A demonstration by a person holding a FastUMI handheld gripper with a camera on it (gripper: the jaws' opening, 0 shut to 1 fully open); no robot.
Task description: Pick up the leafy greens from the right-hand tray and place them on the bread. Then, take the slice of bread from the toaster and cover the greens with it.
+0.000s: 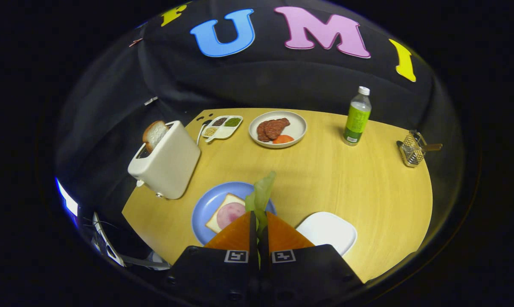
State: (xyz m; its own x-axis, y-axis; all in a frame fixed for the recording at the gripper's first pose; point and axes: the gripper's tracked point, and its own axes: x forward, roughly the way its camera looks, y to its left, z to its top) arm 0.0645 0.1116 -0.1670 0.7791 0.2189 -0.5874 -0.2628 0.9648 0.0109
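1. Gripper view: one gripper (259, 221) is seen with its two fingers pressed together on one leafy green (263, 194), which stands up beyond the fingertips, thin and crinkled.
2. One round blue plate (210, 202) is located just ahead of the fingers; on it lies one square bread slice (217, 215) topped with one round pink ham slice (231, 212).
3. One smooth white toaster (167, 164) holds one bread slice (154, 134), tilted in its slot.
4. One empty white tray (327, 230), rounded at the corners, lies beside the fingers.
5. One wooden table (325, 183) carries everything.
6. One plastic bottle (358, 117) stands upright near the far edge.
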